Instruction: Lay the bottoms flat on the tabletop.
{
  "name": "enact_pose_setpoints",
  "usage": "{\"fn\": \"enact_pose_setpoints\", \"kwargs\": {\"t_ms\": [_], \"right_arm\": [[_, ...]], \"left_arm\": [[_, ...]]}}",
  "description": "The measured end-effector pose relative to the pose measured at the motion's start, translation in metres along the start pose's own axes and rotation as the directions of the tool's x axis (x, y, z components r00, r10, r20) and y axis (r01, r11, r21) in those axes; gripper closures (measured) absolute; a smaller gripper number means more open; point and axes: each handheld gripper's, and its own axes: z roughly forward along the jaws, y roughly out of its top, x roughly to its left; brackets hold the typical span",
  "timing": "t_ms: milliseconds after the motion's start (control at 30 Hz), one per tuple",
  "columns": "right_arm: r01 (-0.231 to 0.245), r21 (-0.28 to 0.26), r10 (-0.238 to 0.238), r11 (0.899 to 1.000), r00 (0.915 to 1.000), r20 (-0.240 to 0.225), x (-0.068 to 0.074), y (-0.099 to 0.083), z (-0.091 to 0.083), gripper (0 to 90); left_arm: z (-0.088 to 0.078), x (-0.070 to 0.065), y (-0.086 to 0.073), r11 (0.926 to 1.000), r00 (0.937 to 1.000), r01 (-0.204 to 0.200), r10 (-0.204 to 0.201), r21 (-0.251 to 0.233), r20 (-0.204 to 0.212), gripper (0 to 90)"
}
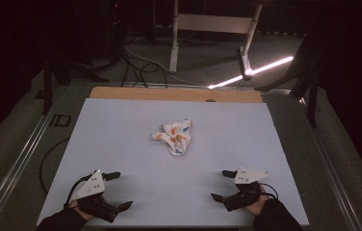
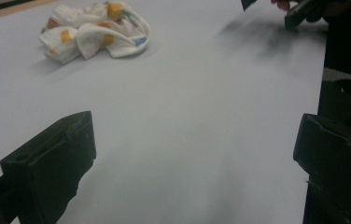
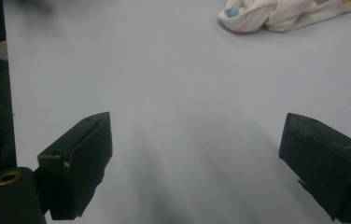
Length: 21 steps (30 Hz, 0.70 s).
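Note:
A crumpled white cloth [image 1: 174, 135] with orange and blue spots lies near the middle of the pale table sheet [image 1: 121, 139]. My left gripper [image 1: 119, 190] rests near the front left edge, open, jaws wide apart with nothing between them. My right gripper [image 1: 222, 185] sits near the front right edge, also open and empty. In the left gripper view the cloth [image 2: 94, 31] lies far ahead to the left, beyond my left gripper [image 2: 194, 154]. In the right gripper view the cloth [image 3: 281, 13] shows at the top right, ahead of my right gripper [image 3: 197, 158].
A wooden strip [image 1: 174, 94] runs along the table's far edge. Behind the table are cables [image 1: 140, 67], a white stand [image 1: 208, 29] and a bright light bar [image 1: 256, 71]. Metal rails [image 1: 15, 159] flank the table's sides. The other gripper [image 2: 299, 13] shows at the top right of the left gripper view.

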Motion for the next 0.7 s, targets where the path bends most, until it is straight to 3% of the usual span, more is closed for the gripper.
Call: {"fn": "enact_pose_setpoints", "kwargs": {"t_ms": [433,700], "right_arm": [[0.020,0.015,-0.021,1.000,0.9995,0.022,0.0022,0.0018,-0.0034,9.8],[0.033,0.036,-0.033,0.999,0.9994,0.000,0.0073,0.0051,-0.0019,9.9]], "left_arm": [[0.0039,-0.0005,0.0023,0.9999,0.9999,-0.010,0.009,0.011,0.013,0.0],[0.0038,-0.0023,0.0050,0.9997,0.9994,-0.024,0.023,0.007,0.027,0.0]]}}
